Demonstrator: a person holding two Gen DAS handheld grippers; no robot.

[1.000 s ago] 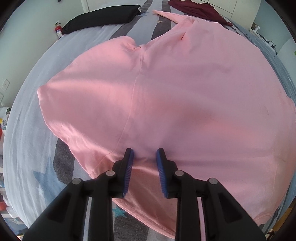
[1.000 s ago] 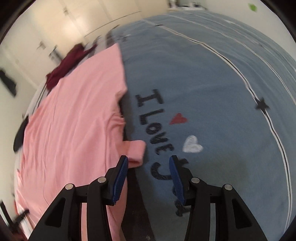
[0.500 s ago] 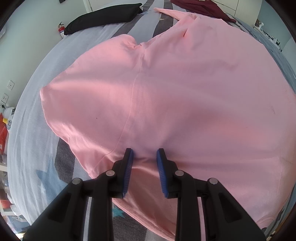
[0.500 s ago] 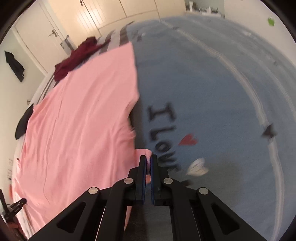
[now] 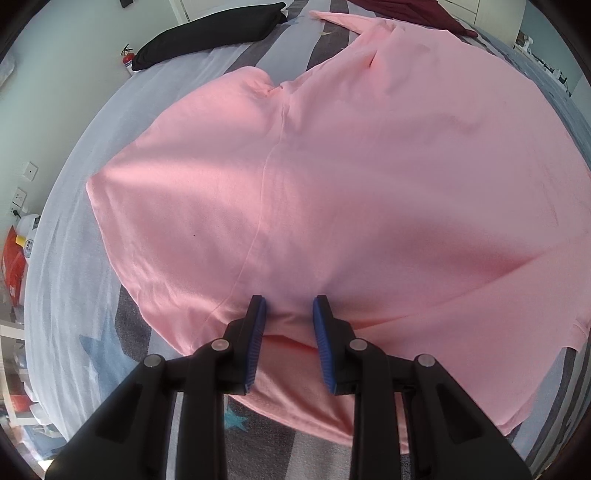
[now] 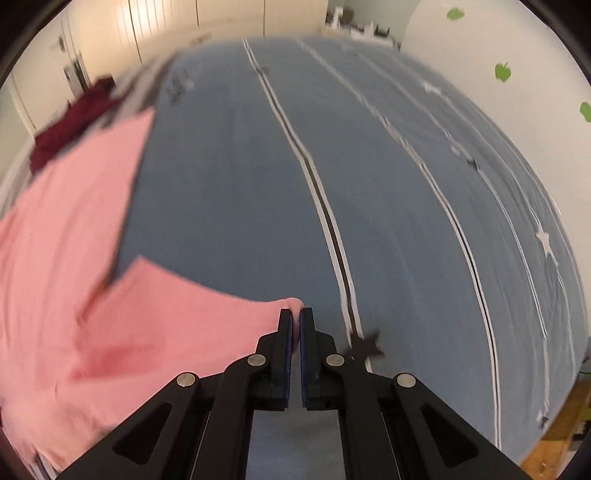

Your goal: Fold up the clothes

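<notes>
A large pink shirt (image 5: 332,166) lies spread over the bed and fills most of the left wrist view. My left gripper (image 5: 289,306) sits at its near edge, jaws narrowly apart, with a raised fold of the pink cloth pinched between the blue pads; creases run toward it. In the right wrist view, which is blurred, the same pink shirt (image 6: 74,258) lies at the left. My right gripper (image 6: 296,314) is shut on the tip of a pink sleeve (image 6: 203,317), held up over the blue bedcover (image 6: 369,184).
A black pillow (image 5: 207,33) and a maroon garment (image 5: 406,11) lie at the far end of the bed; the maroon garment (image 6: 70,125) also shows at upper left. Grey striped sheet (image 5: 74,258) borders the shirt. A white wall (image 6: 498,44) stands beyond the blue cover.
My right gripper closed on the sleeve end, then lifted it and swung it right across the blue cover. The left gripper kept its hold and shifted slightly with the shirt.
</notes>
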